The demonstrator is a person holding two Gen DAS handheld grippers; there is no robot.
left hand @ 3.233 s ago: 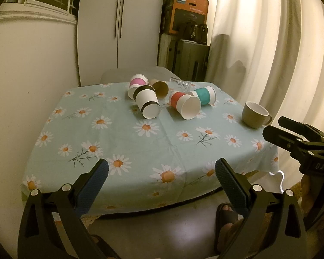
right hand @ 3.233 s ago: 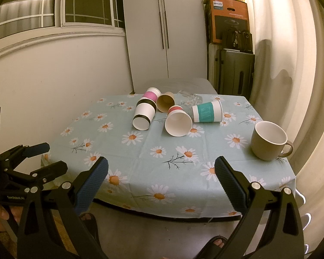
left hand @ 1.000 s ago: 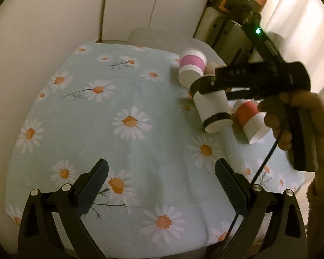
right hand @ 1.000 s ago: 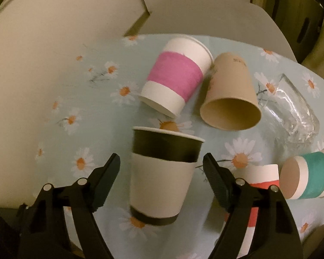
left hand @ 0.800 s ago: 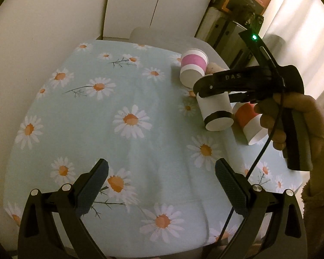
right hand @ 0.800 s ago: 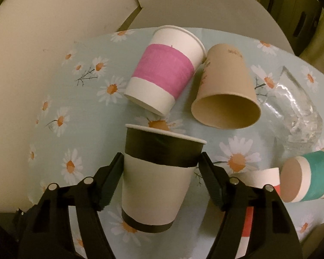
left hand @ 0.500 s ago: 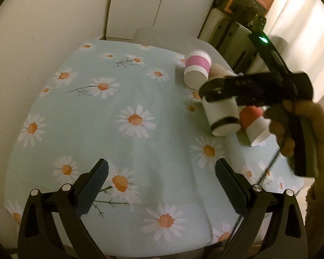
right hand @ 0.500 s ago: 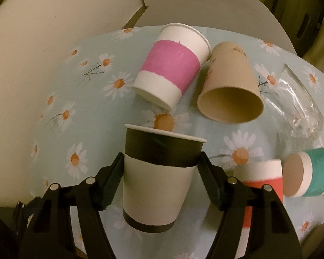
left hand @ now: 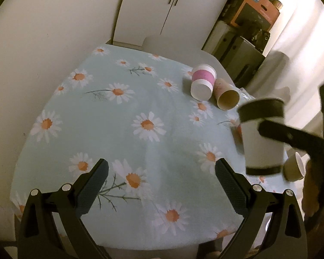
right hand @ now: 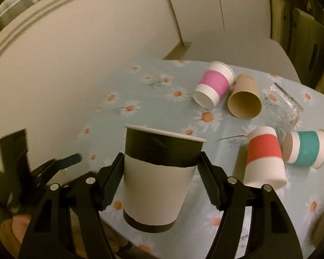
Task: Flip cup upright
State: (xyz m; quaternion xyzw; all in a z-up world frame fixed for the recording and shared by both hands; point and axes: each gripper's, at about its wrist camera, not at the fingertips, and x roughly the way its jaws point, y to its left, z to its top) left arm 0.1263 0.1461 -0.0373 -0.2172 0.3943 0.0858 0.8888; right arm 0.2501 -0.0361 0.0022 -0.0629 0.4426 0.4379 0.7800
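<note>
My right gripper is shut on a white paper cup with black bands. It holds the cup upright, rim up, above the near part of the daisy tablecloth. The cup also shows at the right of the left wrist view, raised off the table. My left gripper is open and empty over the near left part of the cloth.
Lying on their sides are a pink-banded cup, a brown cup, a red-banded cup, a teal-banded cup and a clear glass. A beige mug stands at the right edge. A cupboard and boxes stand behind.
My right gripper closed on the black-banded cup, lifted it and carried it toward the near side of the table. My left gripper stayed open and shifted slightly.
</note>
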